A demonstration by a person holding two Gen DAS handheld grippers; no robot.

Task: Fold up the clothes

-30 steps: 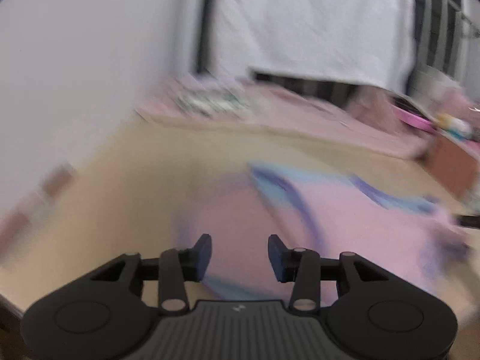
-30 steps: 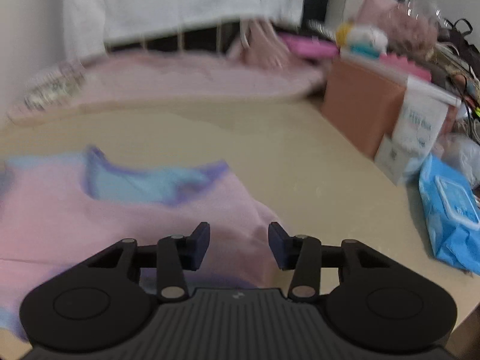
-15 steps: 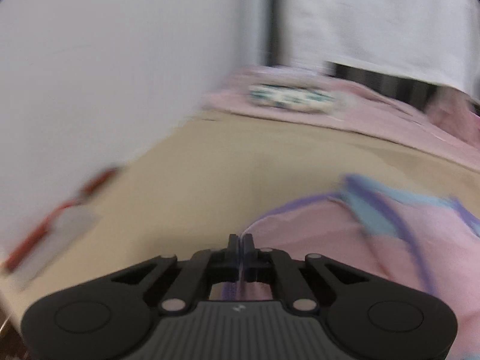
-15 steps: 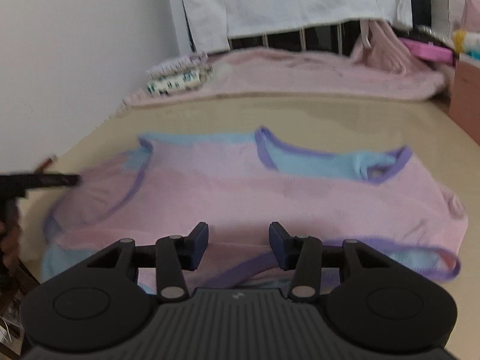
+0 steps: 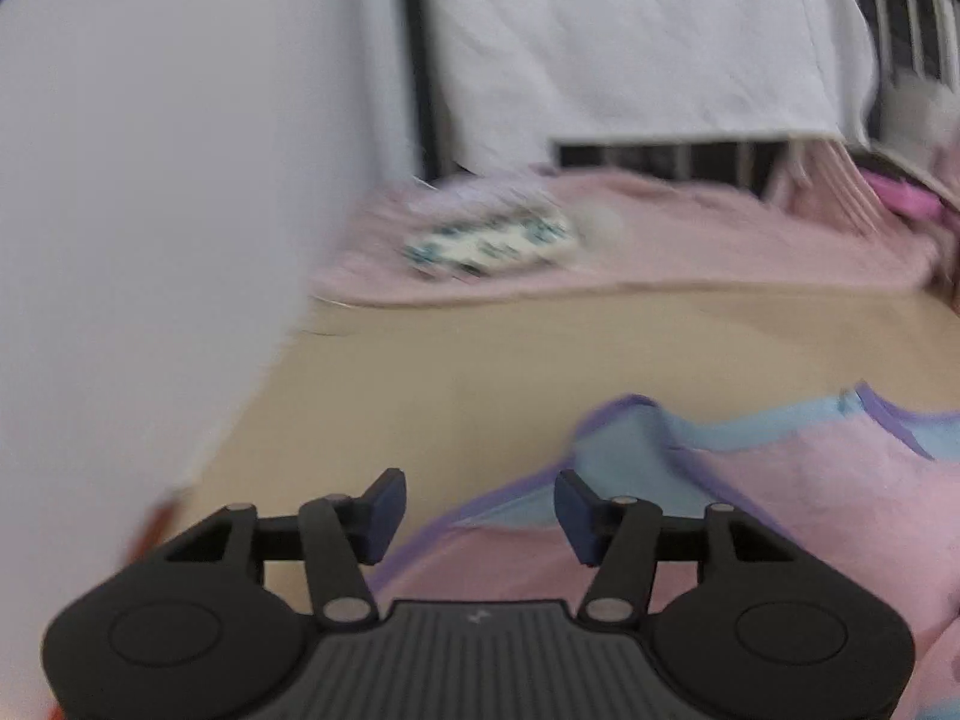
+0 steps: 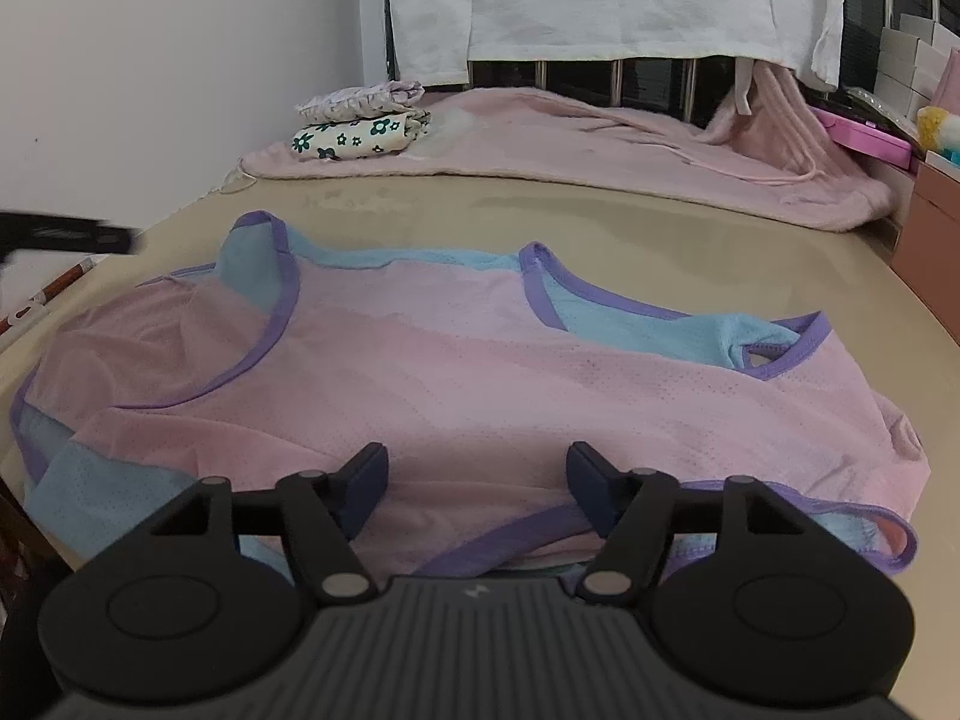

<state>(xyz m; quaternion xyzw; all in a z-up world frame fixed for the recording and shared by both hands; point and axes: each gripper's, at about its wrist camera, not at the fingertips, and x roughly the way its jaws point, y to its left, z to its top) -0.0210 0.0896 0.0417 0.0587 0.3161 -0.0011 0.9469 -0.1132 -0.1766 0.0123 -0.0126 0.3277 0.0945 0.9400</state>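
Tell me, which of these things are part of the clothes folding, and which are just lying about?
Part of the job:
pink and blue top, spread on the table
left tool, open
right tool, open

Just lying about:
pink blanket
folded floral cloth
white sheet
pink box

The pink top is showing as thin perforated mesh cloth with purple binding. The table is looking smooth and faintly glossy. The pink blanket is looking fuzzy, and the right gripper is showing matt black ribbed plastic.
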